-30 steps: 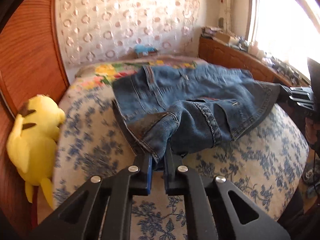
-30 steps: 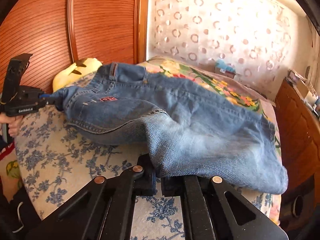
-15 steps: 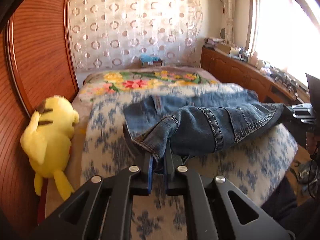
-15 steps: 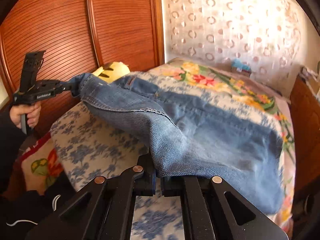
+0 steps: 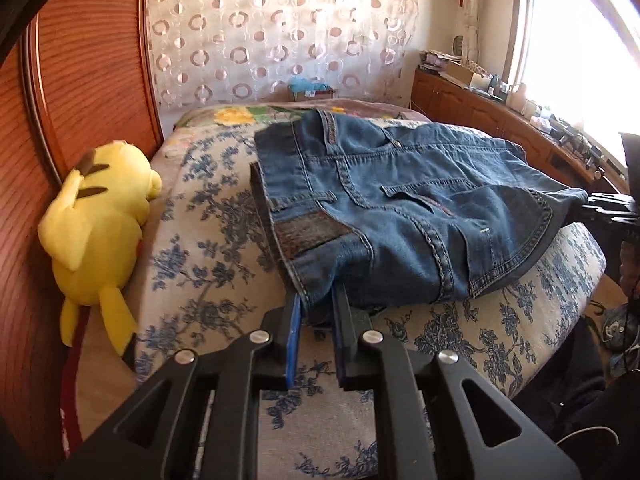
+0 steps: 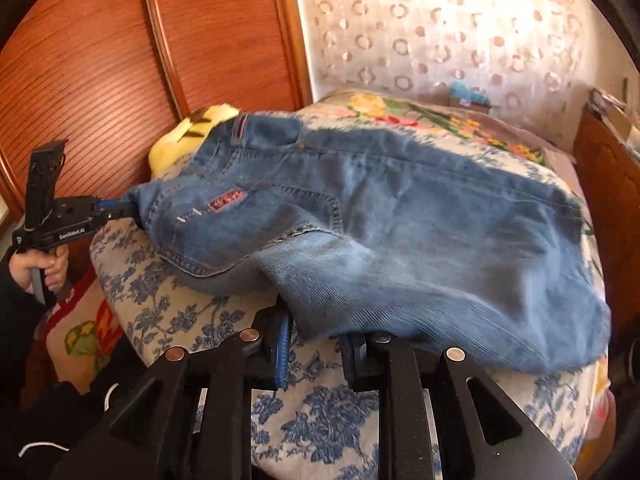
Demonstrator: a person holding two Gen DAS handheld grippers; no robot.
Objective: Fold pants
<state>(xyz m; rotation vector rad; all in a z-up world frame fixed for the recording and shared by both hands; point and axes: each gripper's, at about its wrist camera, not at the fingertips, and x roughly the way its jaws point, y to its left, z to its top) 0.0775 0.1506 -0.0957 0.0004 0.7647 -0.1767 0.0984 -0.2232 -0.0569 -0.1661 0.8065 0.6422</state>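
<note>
Blue denim pants lie folded over on the bed's blue-flowered cover. My left gripper is still closed on a corner of the pants near the waistband, low over the cover. In the right wrist view the pants spread across the bed. My right gripper has its jaws parted, with the pale denim edge lying between and over them. The left gripper also shows in the right wrist view, pinching the pants' far corner. The right gripper's tip shows in the left wrist view.
A yellow plush toy lies at the bed's left edge against the wooden headboard. A wooden cabinet with clutter runs under the window at right. A patterned curtain hangs behind the bed.
Both grippers have lowered the pants from a lifted hold onto the bed, folded over. The right gripper's jaws have parted; the left stays closed on the denim.
</note>
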